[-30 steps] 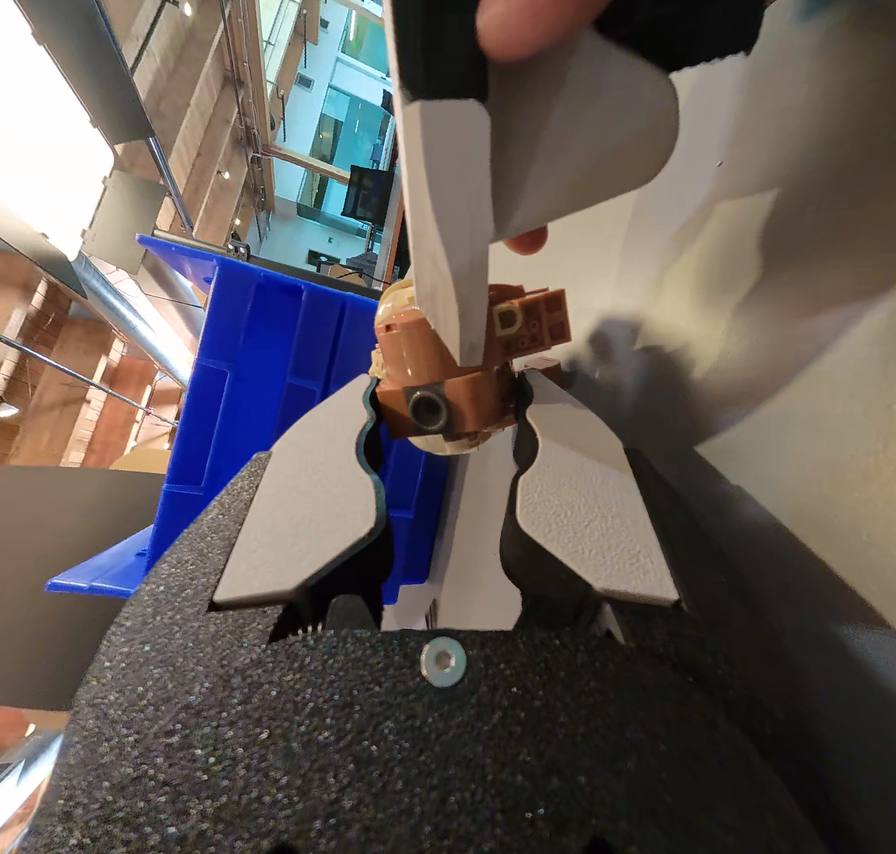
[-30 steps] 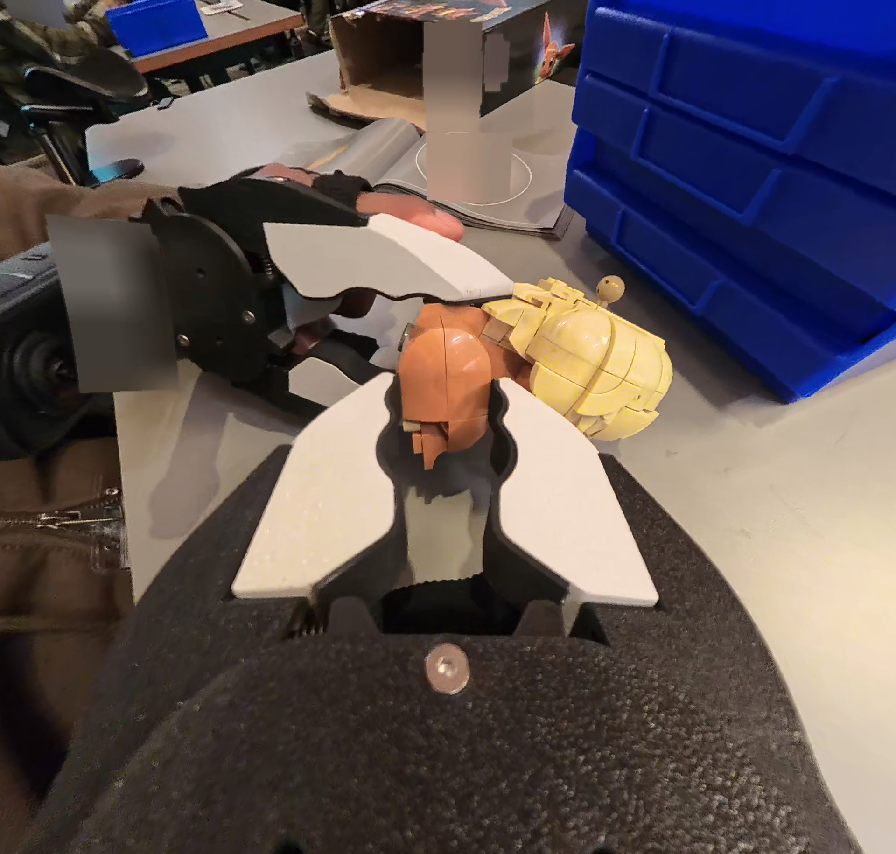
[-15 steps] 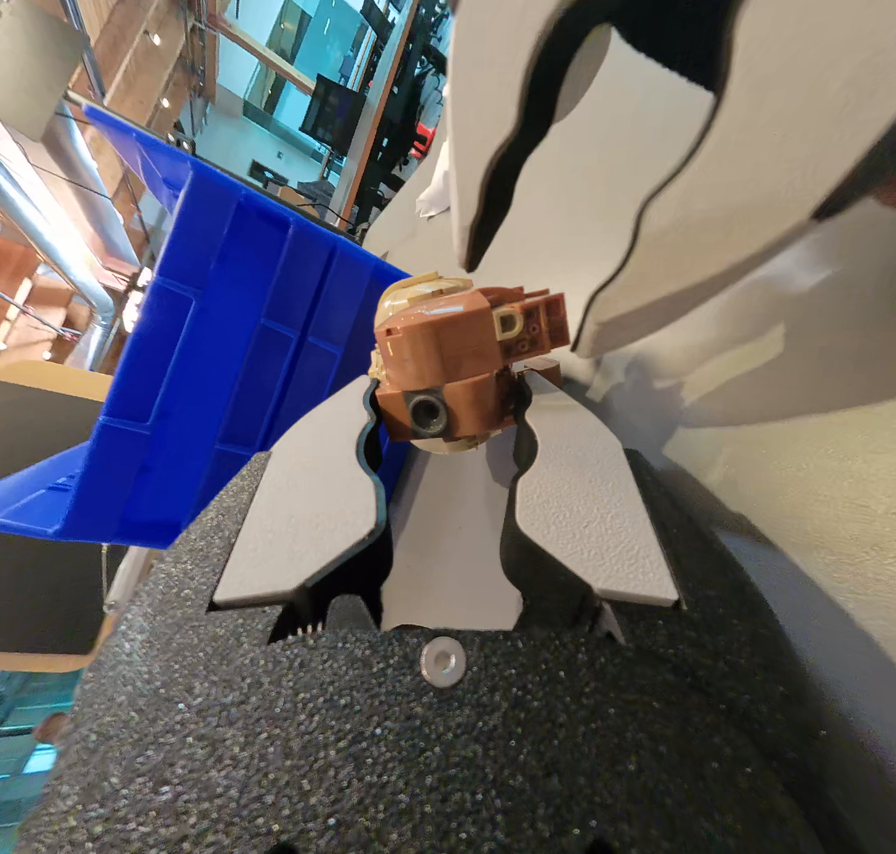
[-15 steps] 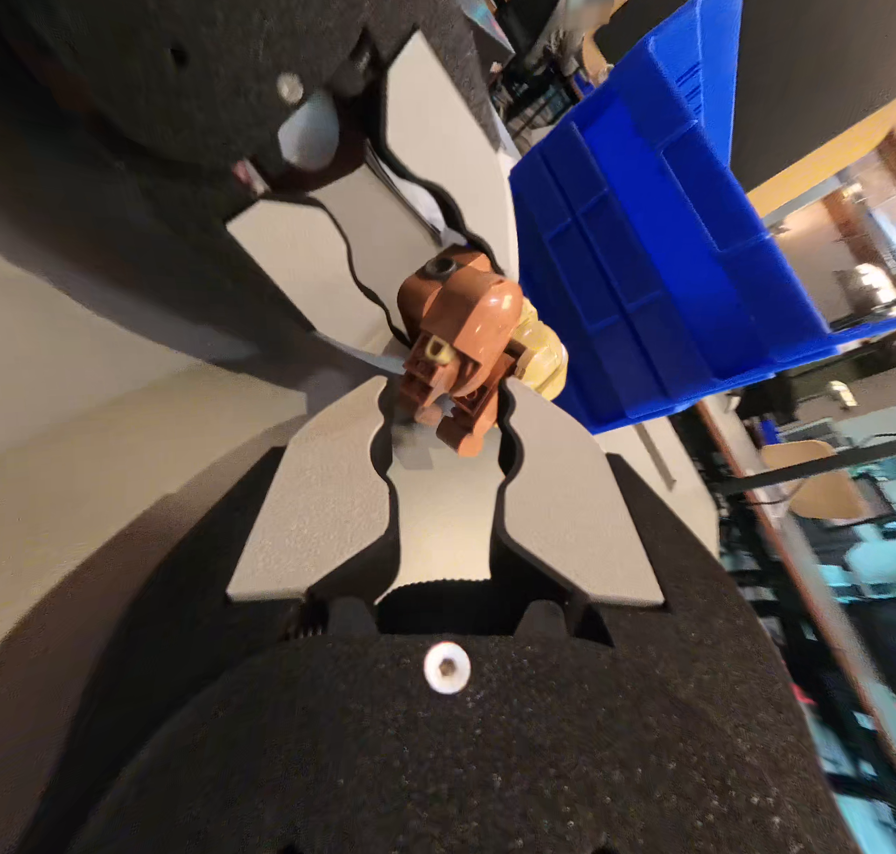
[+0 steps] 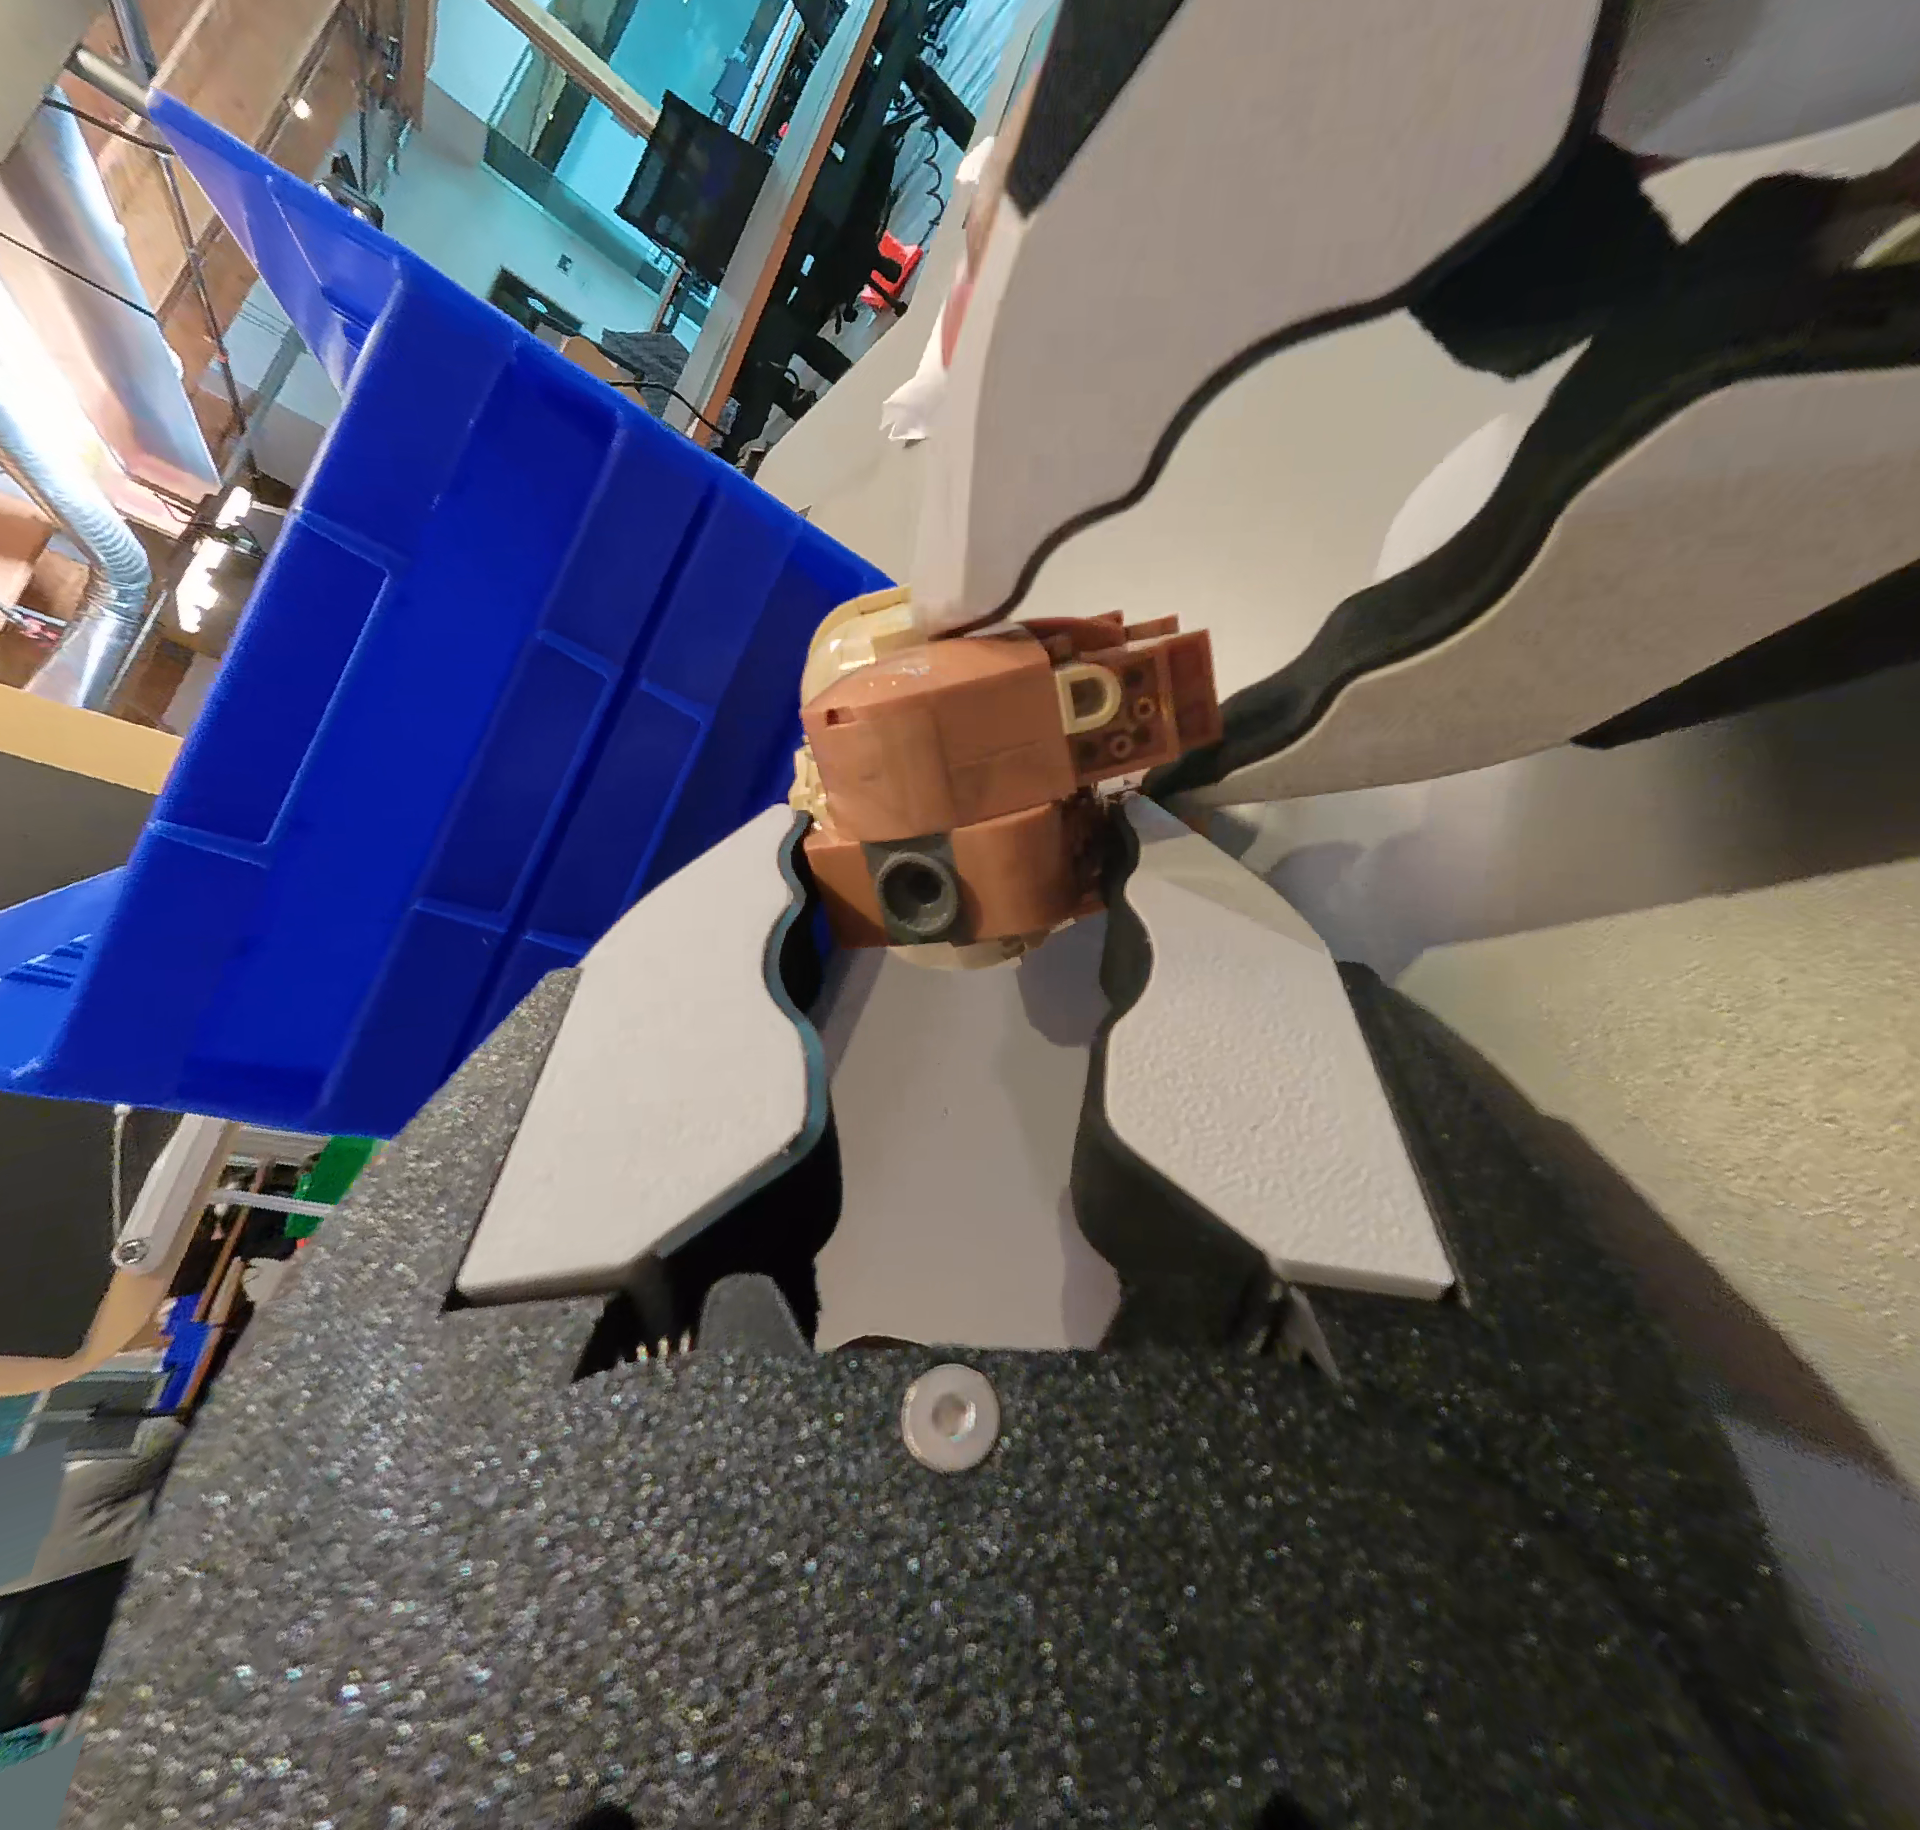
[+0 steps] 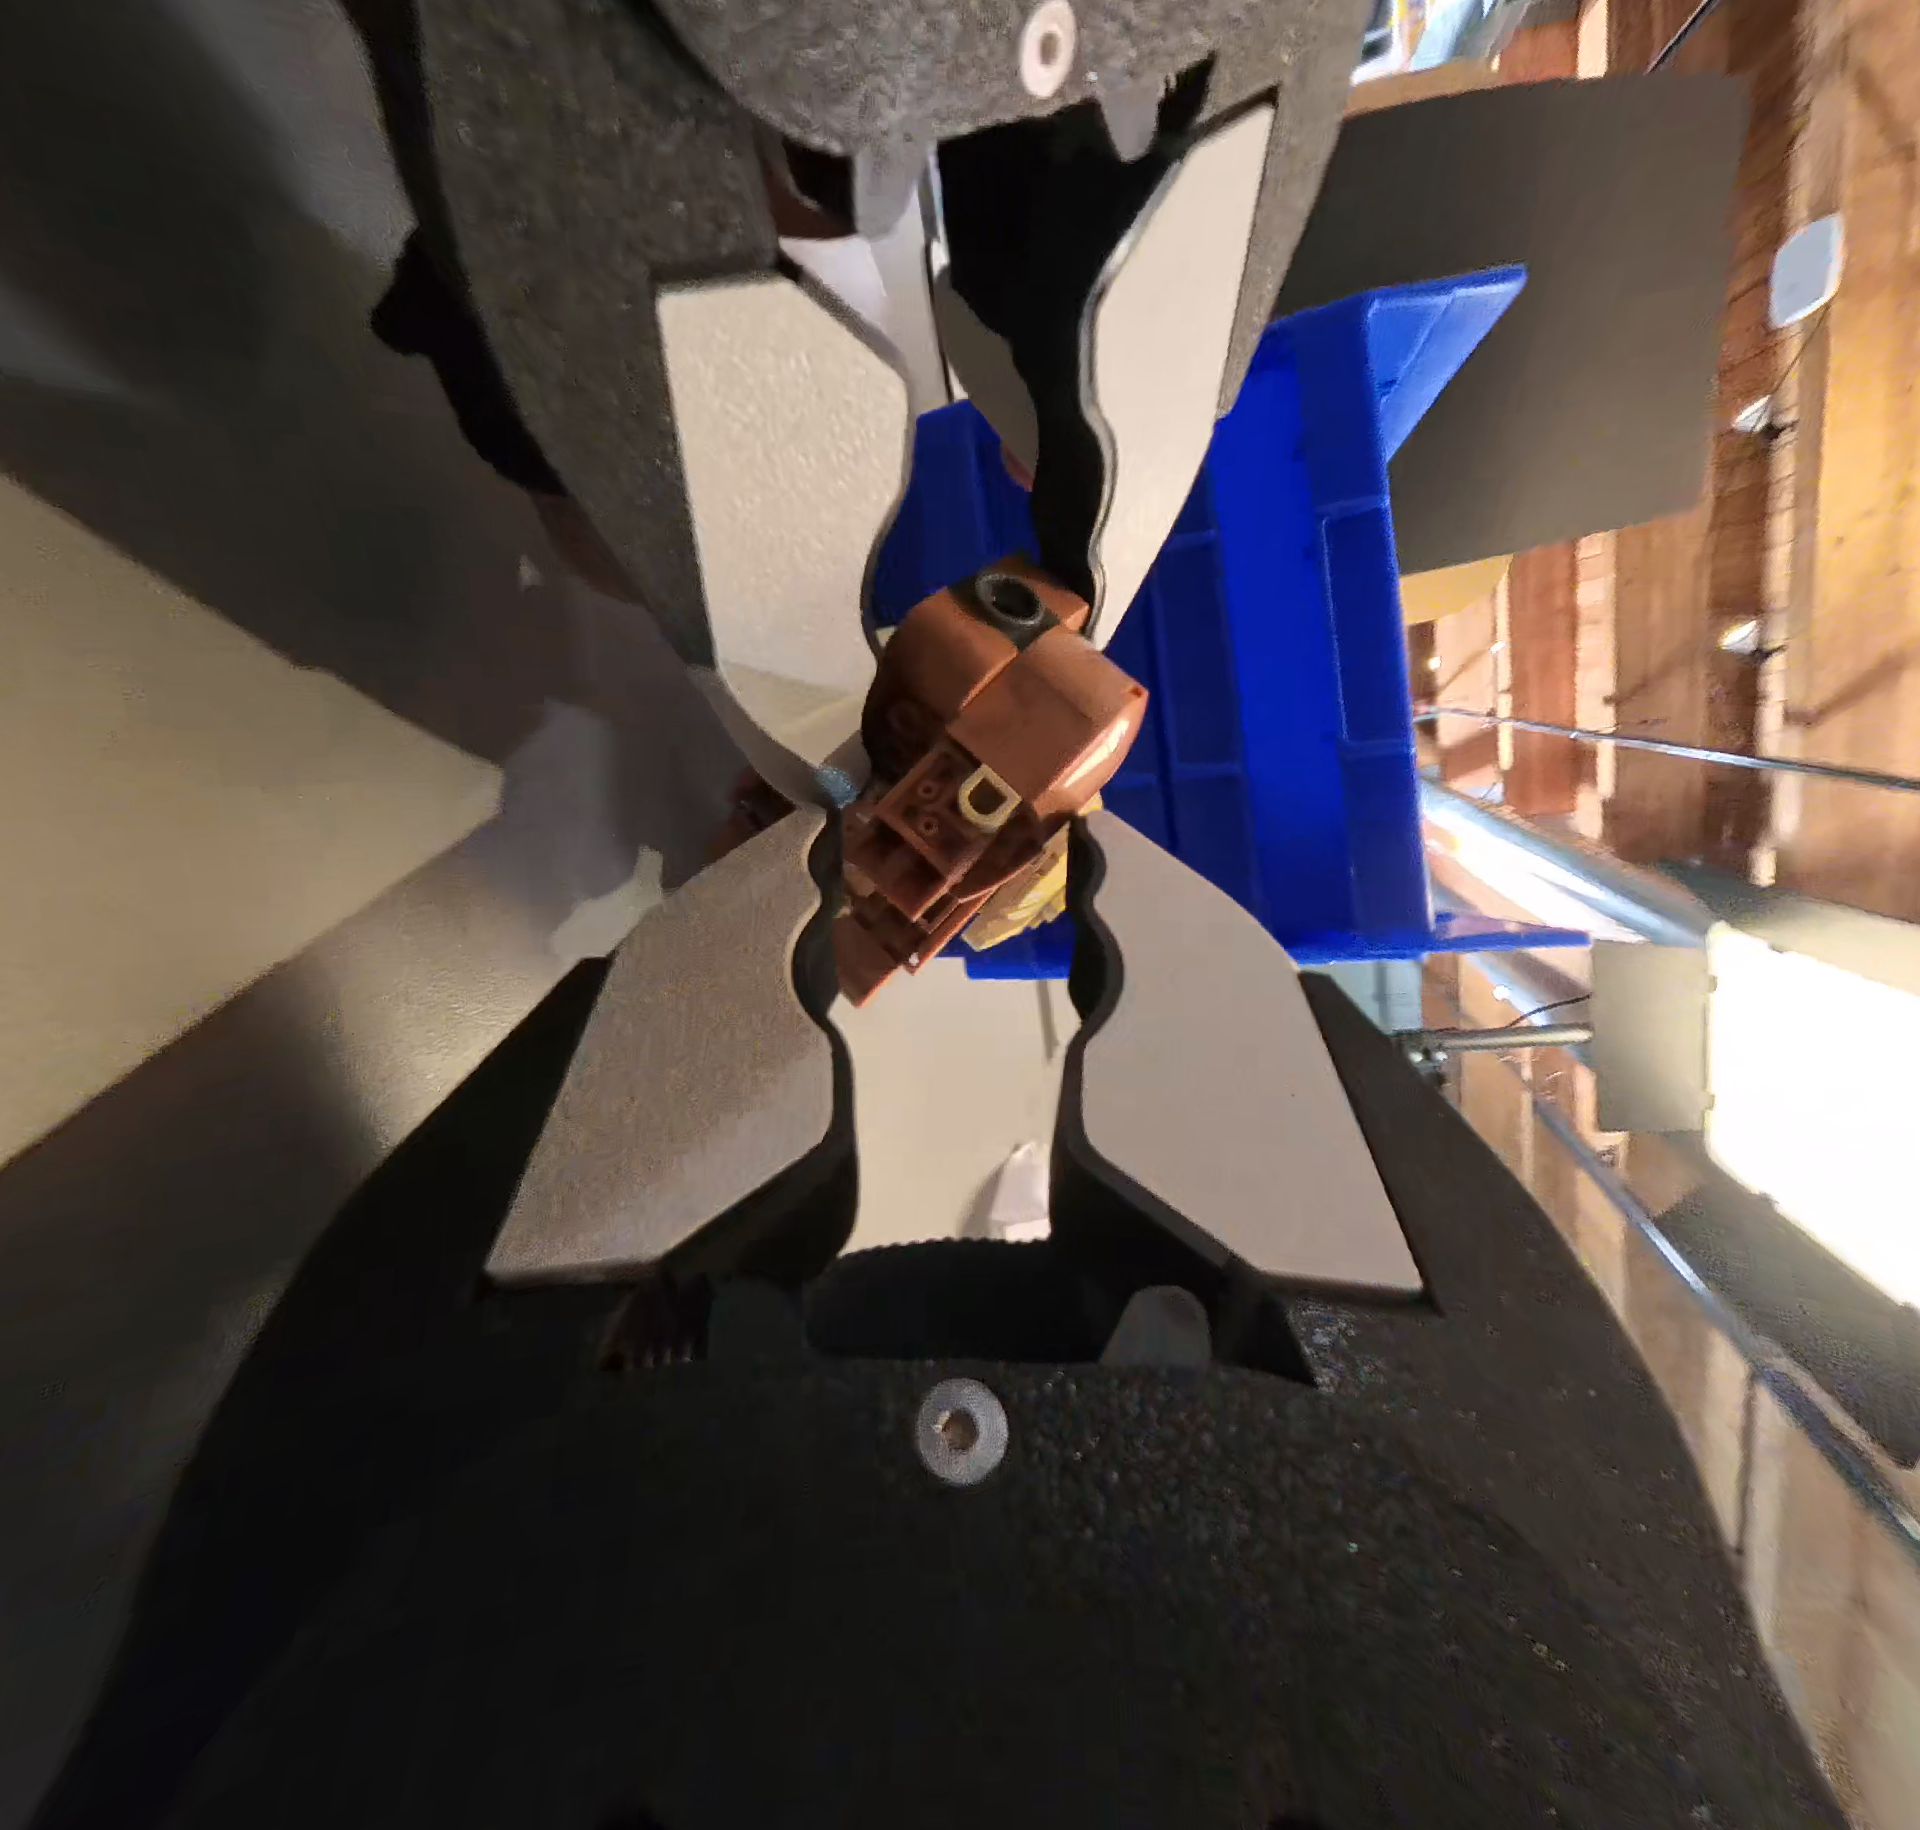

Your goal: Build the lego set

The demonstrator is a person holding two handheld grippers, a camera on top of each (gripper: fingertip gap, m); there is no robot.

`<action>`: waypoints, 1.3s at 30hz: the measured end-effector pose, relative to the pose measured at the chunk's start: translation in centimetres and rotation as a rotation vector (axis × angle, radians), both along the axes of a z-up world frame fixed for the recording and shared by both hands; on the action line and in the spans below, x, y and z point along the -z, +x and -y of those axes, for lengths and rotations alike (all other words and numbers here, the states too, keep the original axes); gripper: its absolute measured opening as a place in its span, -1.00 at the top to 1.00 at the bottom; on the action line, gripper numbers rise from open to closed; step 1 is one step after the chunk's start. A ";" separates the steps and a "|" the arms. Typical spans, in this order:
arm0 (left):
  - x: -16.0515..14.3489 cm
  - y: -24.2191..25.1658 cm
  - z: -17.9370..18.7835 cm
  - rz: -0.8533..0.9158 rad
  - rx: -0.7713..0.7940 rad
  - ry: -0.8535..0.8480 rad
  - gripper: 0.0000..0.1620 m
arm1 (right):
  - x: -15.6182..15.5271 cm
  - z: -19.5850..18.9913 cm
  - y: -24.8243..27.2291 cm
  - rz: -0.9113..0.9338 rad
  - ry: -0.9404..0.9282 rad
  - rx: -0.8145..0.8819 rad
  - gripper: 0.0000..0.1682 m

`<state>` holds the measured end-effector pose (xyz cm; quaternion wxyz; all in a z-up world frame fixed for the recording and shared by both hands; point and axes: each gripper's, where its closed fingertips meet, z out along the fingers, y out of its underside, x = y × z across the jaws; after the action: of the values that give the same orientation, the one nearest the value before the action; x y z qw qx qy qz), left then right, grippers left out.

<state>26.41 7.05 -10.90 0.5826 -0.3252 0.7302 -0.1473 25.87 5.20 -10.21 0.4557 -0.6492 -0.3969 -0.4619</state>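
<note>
- Since a second ago, our right gripper (image 6: pixel 951 881) has swung round, meeting the left gripper (image 5: pixel 961 881) tip to tip.
- Both clamp the model (image 5: pixel 977 783), raised beside the bin (image 5: pixel 436 741).

Lego model (image 5: pixel 977 783): glossy smooth plastic. Blue bin (image 5: pixel 436 741): shiny moulded plastic. Fingers (image 5: pixel 686 1063): matt, finely grained grey. Tabletop (image 5: pixel 1662 1053): matt.
</note>
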 end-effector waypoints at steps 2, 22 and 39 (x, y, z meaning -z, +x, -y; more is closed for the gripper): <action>0.0 -0.1 0.0 0.003 0.007 0.003 0.35 | 0.0 0.0 0.0 0.012 -0.011 -0.021 0.53; -0.1 -0.3 -1.9 -0.001 -0.031 0.213 0.35 | 1.1 0.8 0.4 -0.144 -0.075 -0.077 0.81; 2.3 -2.5 -0.8 -0.167 0.133 0.339 0.07 | 1.3 2.0 2.7 -0.010 -0.061 -0.063 0.81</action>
<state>23.89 7.86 -13.22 0.5553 -0.1847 0.8102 -0.0331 28.54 3.18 -11.48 0.4519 -0.6522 -0.4290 -0.4316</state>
